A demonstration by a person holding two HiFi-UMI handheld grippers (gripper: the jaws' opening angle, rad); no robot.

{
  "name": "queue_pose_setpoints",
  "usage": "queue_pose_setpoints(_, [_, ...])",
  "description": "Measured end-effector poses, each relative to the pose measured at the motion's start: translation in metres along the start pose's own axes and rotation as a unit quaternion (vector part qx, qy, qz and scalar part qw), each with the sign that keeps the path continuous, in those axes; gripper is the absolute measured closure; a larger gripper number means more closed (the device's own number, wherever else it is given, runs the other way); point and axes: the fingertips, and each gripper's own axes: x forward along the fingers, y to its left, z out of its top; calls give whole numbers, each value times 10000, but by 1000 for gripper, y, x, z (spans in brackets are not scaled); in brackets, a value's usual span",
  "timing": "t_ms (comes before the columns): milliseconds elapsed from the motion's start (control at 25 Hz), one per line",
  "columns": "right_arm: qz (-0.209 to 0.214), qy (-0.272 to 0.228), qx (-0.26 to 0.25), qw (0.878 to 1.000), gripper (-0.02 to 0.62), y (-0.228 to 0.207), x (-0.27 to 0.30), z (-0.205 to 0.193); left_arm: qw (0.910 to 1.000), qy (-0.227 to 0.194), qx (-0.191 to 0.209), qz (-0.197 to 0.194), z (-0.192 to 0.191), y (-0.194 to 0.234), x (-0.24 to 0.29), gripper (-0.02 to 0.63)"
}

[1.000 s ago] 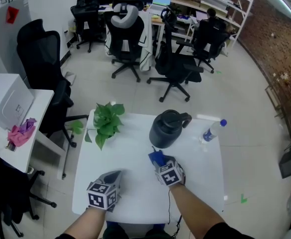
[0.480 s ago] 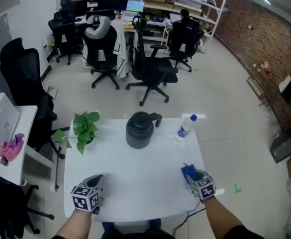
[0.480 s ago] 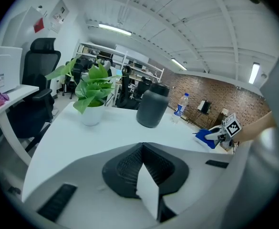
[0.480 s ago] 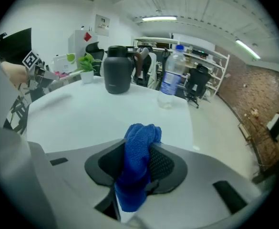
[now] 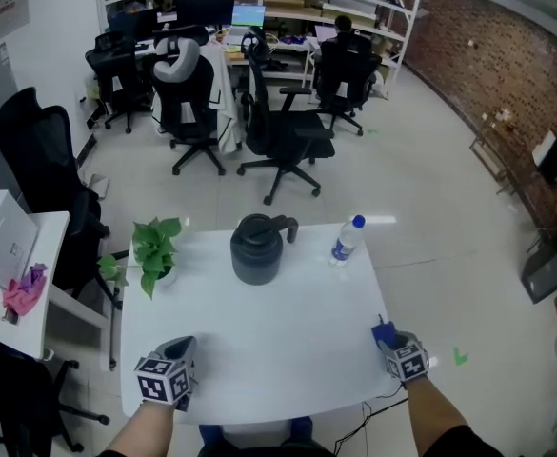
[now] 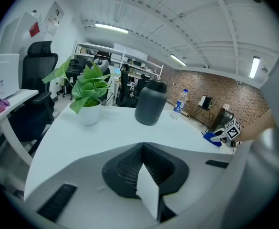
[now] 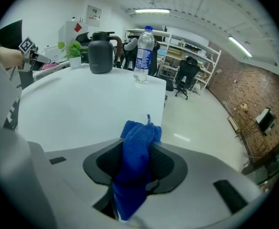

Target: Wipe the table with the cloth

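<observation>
The blue cloth (image 5: 384,334) sits between the jaws of my right gripper (image 5: 389,339) at the white table's (image 5: 259,322) right front edge. In the right gripper view the cloth (image 7: 137,151) bulges up out of the jaws, which are opening but still pinch it. The cloth's tip hangs over the tabletop close to the edge. My left gripper (image 5: 178,352) rests at the front left of the table. Its jaws (image 6: 146,175) look closed, with nothing held.
A potted plant (image 5: 151,246), a dark jug (image 5: 256,248) and a water bottle (image 5: 345,241) stand along the table's far side. Office chairs (image 5: 283,136) and desks fill the floor behind. A side desk (image 5: 11,246) stands at the left.
My right gripper has swept the cloth from the table's middle, near the jug, to the right front edge. The left gripper has stayed at the front left.
</observation>
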Motion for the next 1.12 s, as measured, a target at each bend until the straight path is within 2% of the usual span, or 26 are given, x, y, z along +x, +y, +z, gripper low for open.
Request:
queue_pose_setpoints(160, [89,-24,142,9999,407,2,0,2,10000,3,-23,-21,-1,-1,-1,606])
queue_pose_setpoints(280, [37,-144,57,9999,290,2,-10,15,10000,-3,18,-40,-2,-2,-3,606])
queue_pose_setpoints(440, [-175,-909,-53,9957,288,6,-49,73,10000,-67,48,-42,1,-1,-9,606])
queue_pose_setpoints(560, [361,-1589,-264,9863,290,46,-75,128,9998,-169,-19,-63,5,1,-13,606])
queue_pose_setpoints(600, [645,-1781,-272,9815,316,64,-80,143,9998,-202,-41,-81,6,1,-14,606])
queue_pose_setpoints(680, [1180,-2057,-278,9711,448,102,-82,166,9996,-237,-77,-110,6,0,-15,606])
queue_pose_setpoints(720, [1383,-2134,-283,9667,494,120,-78,174,9996,-244,-87,-124,5,-2,-15,606])
queue_pose_setpoints(800, [1642,-2220,-262,9608,533,153,-61,184,9995,-253,-86,-163,3,-5,-13,606])
queue_pose_setpoints(840, [1726,-2244,-228,9588,588,167,-52,188,9995,-259,-75,-192,2,-7,-12,606])
queue_pose_setpoints(1120, [2330,-2270,84,9456,592,238,-17,198,9990,-269,19,-367,0,-24,-9,606])
